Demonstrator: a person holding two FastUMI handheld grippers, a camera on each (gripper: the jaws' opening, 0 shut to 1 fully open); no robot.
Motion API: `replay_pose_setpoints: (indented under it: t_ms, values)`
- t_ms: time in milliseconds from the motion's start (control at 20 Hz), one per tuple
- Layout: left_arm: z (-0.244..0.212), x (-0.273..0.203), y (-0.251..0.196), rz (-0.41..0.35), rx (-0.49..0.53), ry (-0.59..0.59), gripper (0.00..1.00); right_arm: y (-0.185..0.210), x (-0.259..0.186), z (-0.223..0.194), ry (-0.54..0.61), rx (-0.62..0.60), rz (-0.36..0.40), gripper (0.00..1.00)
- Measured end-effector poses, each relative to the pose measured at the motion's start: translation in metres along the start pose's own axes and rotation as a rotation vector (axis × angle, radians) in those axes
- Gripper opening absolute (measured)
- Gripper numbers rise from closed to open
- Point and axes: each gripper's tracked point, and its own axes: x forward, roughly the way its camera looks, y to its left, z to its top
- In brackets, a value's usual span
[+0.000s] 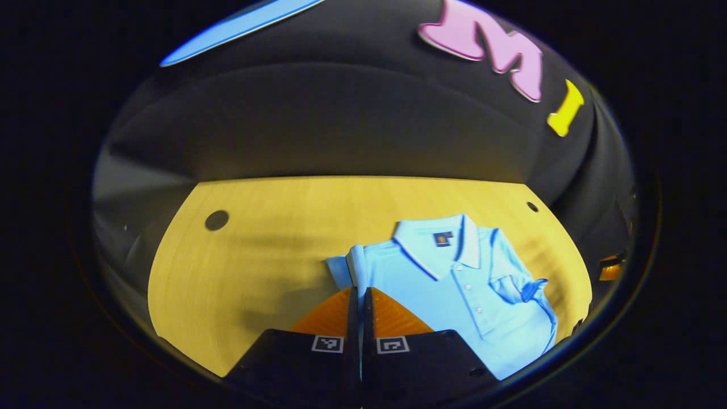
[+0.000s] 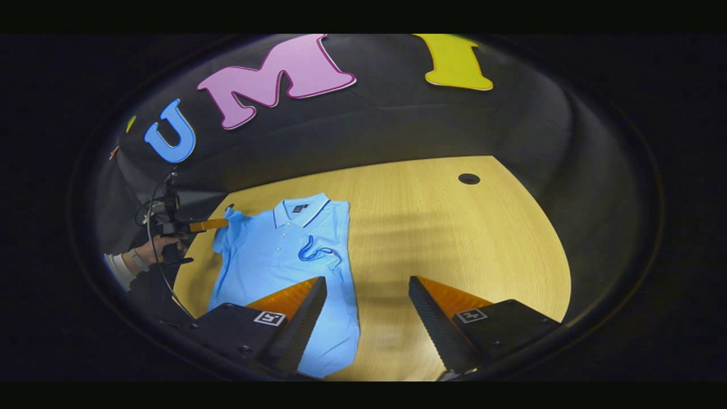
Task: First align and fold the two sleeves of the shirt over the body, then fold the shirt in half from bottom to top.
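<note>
Your left tongs [image 1: 359,295] sit right at the bottom of the left gripper view, pressed together with almost no gap. Their tips meet at the edge of the blue shirt [image 1: 454,289], where a sleeve [image 1: 344,267] sticks out and the cloth bunches up in a little ridge. It looks like a bit of that cloth is caught between them, but you cannot tell for sure from here.

Your right tongs [image 2: 368,292] are spread wide in the right gripper view. They hang over the bench [image 2: 454,238], with one finger [image 2: 301,318] above the lower part of the shirt [image 2: 284,267] and the other finger over bare wood. Nothing is between them.

In the right gripper view, the shirt lies flat on the yellow wooden bench with its collar [image 2: 302,209] pointing to the far wall. The sleeve on the side near your right tongs is already folded over the body [image 2: 318,253]. The other sleeve [image 2: 226,227] sticks out at the far side, and your left tongs [image 2: 218,224] reach it there, with your hand [image 2: 162,249] and a cable behind them.

A round hole [image 2: 469,179] sits in the bench, well apart from the shirt. Another round hole [image 1: 216,220] shows in the left gripper view. No other thing lies on the shirt.
</note>
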Motion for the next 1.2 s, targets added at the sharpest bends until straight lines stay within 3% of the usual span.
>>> replay_pose_setpoints:
  t_ms: [50, 150, 200, 250, 300, 350, 550, 700, 850, 1000, 1200]
  values:
    - [-0.006, 0.002, -0.021, -0.048, -0.006, 0.022, 0.02, 0.002, 0.000, -0.002, 0.001, -0.006, 0.003, 0.92]
    - [-0.025, 0.008, -0.050, -0.115, 0.002, 0.096, 0.09, 0.006, 0.000, -0.005, 0.005, -0.018, 0.005, 0.92]
    - [-0.035, 0.015, -0.057, -0.113, 0.022, 0.121, 0.11, 0.007, -0.001, -0.006, 0.006, -0.021, 0.007, 0.92]
    - [-0.046, 0.024, -0.062, -0.108, 0.039, 0.154, 0.07, 0.008, -0.001, -0.007, 0.004, -0.022, 0.007, 0.92]
    - [-0.055, 0.030, -0.067, -0.098, 0.051, 0.185, 0.14, 0.010, -0.002, -0.008, 0.003, -0.021, 0.008, 0.92]
    - [-0.061, 0.036, -0.070, -0.089, 0.052, 0.205, 0.36, 0.011, -0.003, -0.009, 0.002, -0.018, 0.011, 0.92]
    - [-0.049, 0.021, -0.070, -0.078, 0.018, 0.161, 0.98, 0.013, -0.003, -0.017, 0.003, -0.006, 0.018, 0.92]
    - [-0.041, -0.025, -0.050, -0.073, 0.000, 0.117, 0.98, 0.017, -0.007, -0.030, 0.021, 0.024, 0.037, 0.92]
    - [-0.053, -0.087, -0.028, -0.079, -0.100, 0.095, 0.98, 0.021, -0.009, -0.048, 0.048, 0.058, 0.055, 0.92]
    - [-0.096, -0.145, -0.008, -0.062, -0.158, 0.105, 0.98, 0.023, -0.016, -0.077, 0.103, 0.080, 0.065, 0.92]
    - [-0.188, -0.204, -0.009, -0.058, -0.220, 0.202, 0.97, 0.033, -0.030, -0.125, 0.184, 0.163, 0.091, 0.92]
